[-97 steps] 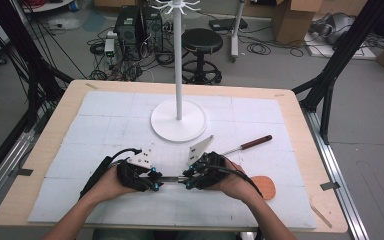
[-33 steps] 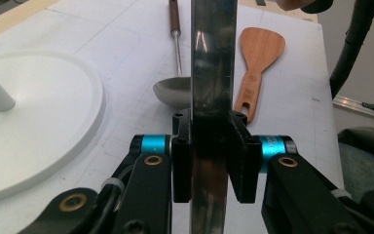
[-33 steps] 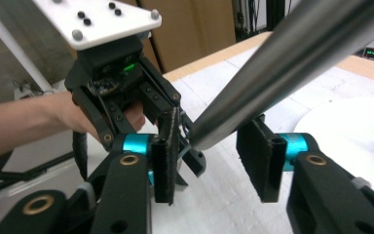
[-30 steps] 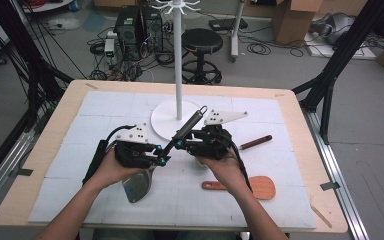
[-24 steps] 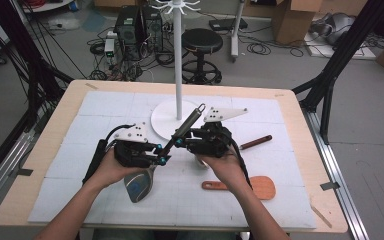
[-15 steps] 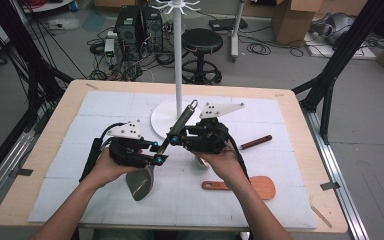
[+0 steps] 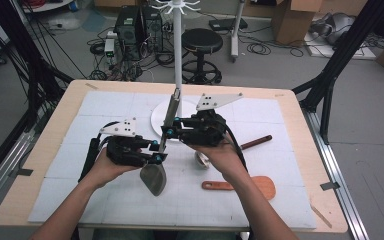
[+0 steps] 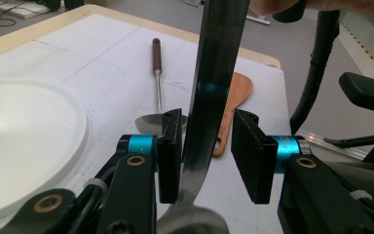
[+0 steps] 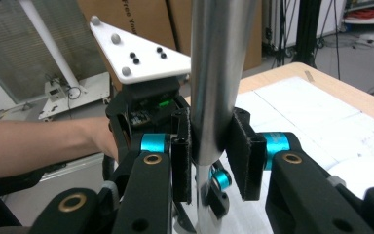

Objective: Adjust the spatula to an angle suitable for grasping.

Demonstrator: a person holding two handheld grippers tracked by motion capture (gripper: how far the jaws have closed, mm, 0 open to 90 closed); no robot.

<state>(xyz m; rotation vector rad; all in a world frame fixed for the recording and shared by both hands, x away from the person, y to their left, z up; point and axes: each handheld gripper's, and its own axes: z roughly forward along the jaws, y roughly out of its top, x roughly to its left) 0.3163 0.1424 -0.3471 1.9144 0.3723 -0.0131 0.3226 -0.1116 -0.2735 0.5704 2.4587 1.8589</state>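
At the left of the high view, the left claw (image 7: pixel 156 151) sits low over the counter (image 7: pixel 310 200), at the neck of a metal turner (image 7: pixel 153 177) just above its blade. In the left gripper view the jaws have just been opening. One pad is against the dark shank (image 8: pixel 219 58) and the other stands clear of it, so this claw now guides the turner but does not grip it. The turner slants up and away from the person, off the counter, with its blade hanging near the left hand and its handle end rising toward the pole (image 7: pixel 178 50) of the white rack. Farther right and higher, the right claw (image 7: pixel 169 129) has just been closing. In the right gripper view both pads press on the silver handle (image 9: pixel 219 63), so it is clamped on the turner and seems to carry the weight. This looks like a handover on the way to hanging the turner on a hook at the top of the rack. The right grip should be firm before the left claw backs straight off, so that it does not drag the blade. The handle should then be swung upright, clear of the pole and of the rack's round base (image 7: pixel 159 116). Near the right hand a brown-handled ladle (image 7: pixel 255 142) and a wooden spatula (image 7: pixel 245 185) lie on the counter, and the blade should stay above them.
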